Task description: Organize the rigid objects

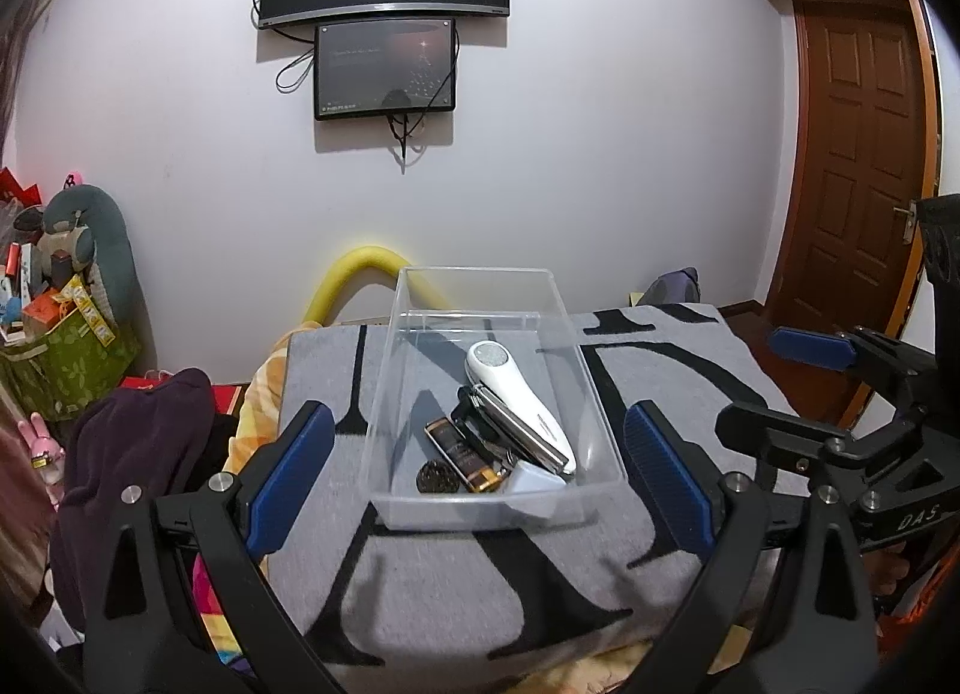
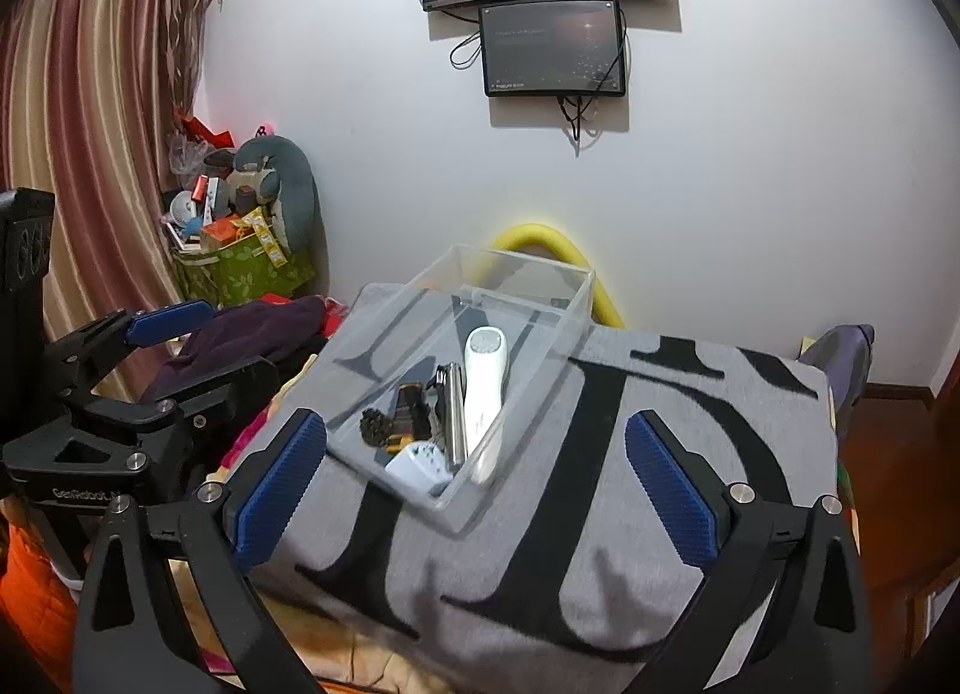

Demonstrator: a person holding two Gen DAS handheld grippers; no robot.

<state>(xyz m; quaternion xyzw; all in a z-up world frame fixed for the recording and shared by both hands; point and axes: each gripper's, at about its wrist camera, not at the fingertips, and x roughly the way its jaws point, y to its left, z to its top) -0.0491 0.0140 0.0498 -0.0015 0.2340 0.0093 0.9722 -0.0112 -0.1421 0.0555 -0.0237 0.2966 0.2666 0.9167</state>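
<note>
A clear plastic box point(image 1: 591, 394) with thin straight walls sits on a soft gray blanket point(image 1: 456, 586) with big black shapes on it. All the small hard things lie in the near end of the box. The biggest is a smooth white gadget point(image 1: 522, 400), long and rounded, with a round speckled gray patch at its far end. Touching its left side is a shiny metal bar point(image 1: 522, 433), and left of that is a dark flat stick point(image 1: 462, 454) with a yellow tip. At the near wall of the box lie a small round bumpy dark thing point(image 1: 437, 476) and a pale blue block point(image 1: 534, 487); the box wall blurs the block, so I cannot tell what it is. A black thing hides under the metal bar and only its edge shows. The far end of the box holds nothing but see-through floor. The left gripper point(image 1: 480, 478) is wide open, holding nothing, with its ridged blue pads point(image 1: 291, 472) on each side of the box. The right gripper point(image 2: 474, 490) is wide open too and holds nothing, near the box on its right side. Behind the box a yellow foam tube point(image 1: 372, 268) bends in an arch, and its lower ends are hidden. On the wall behind the box hang two dark screens point(image 1: 384, 66); the top one is cut off.
</note>
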